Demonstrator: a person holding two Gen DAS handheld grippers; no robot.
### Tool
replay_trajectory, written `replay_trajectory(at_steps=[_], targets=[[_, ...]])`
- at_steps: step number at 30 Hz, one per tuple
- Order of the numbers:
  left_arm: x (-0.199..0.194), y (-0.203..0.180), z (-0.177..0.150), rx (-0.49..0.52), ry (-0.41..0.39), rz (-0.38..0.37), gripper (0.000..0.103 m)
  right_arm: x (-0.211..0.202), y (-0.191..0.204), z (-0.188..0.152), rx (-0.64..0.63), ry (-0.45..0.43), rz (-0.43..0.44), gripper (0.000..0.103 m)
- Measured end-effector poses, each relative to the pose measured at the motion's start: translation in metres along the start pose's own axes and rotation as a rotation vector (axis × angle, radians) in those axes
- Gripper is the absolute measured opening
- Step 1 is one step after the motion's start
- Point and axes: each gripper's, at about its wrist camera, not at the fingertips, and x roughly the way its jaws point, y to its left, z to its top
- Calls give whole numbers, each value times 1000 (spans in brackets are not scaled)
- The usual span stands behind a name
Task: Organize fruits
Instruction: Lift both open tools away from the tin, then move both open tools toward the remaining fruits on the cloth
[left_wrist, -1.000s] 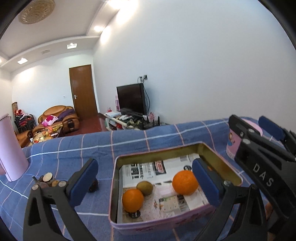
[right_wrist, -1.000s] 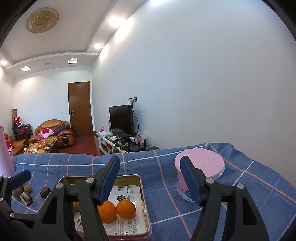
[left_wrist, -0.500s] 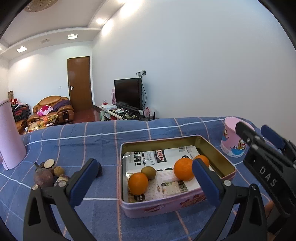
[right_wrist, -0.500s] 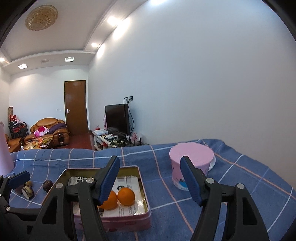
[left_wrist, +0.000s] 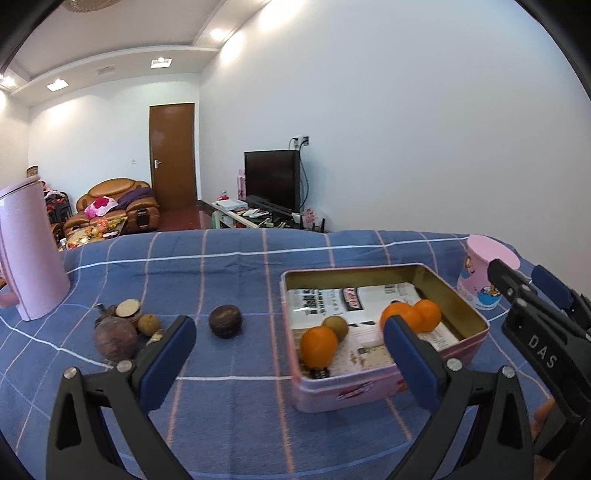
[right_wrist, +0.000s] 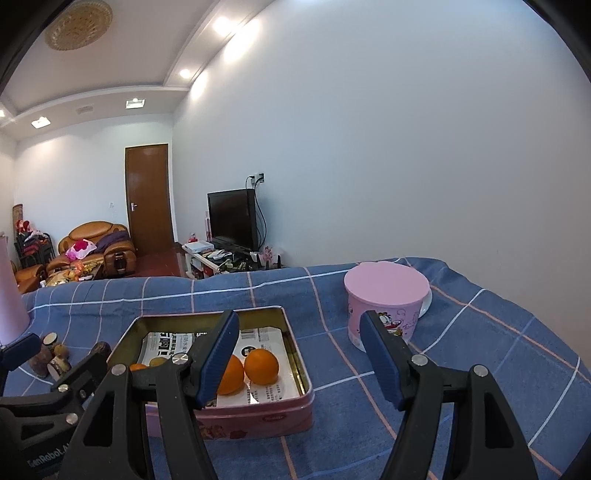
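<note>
A pink tin box (left_wrist: 476, 347) lined with newspaper sits on the blue checked cloth; it also shows in the right wrist view (right_wrist: 295, 410). It holds three oranges (left_wrist: 318, 346) (left_wrist: 428, 314) (right_wrist: 261, 366) and a small brown-green fruit (left_wrist: 336, 326). A dark round fruit (left_wrist: 225, 320) lies on the cloth left of the box. Further left is a cluster of brown fruits (left_wrist: 115, 338). My left gripper (left_wrist: 290, 354) is open and empty, in front of the box and the dark fruit. My right gripper (right_wrist: 301, 358) is open and empty, above the box's right end.
A tall pink jug (left_wrist: 27, 251) stands at the far left. A pink lidded cup (right_wrist: 386, 302) on a white saucer stands right of the box; it also shows in the left wrist view (left_wrist: 484, 273). The right gripper's body (left_wrist: 543, 332) sits at the right edge.
The left gripper has pulled back and swung left, so the dark fruit and the cluster came into view. The right gripper lowered slightly toward the box. Both stayed open.
</note>
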Motion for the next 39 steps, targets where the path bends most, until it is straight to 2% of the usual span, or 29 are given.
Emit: replay_trajectory(at_steps=[7,28,39], targets=[[0,23,-2,-31,23,18,103,-6,16,-3,14,25,35,69],[8,98,1,15,28,157,103,-1,91,-7,36,70,170,69],[21,156,5,-11,83,211,103,8,147,-9,26,101,262,69]])
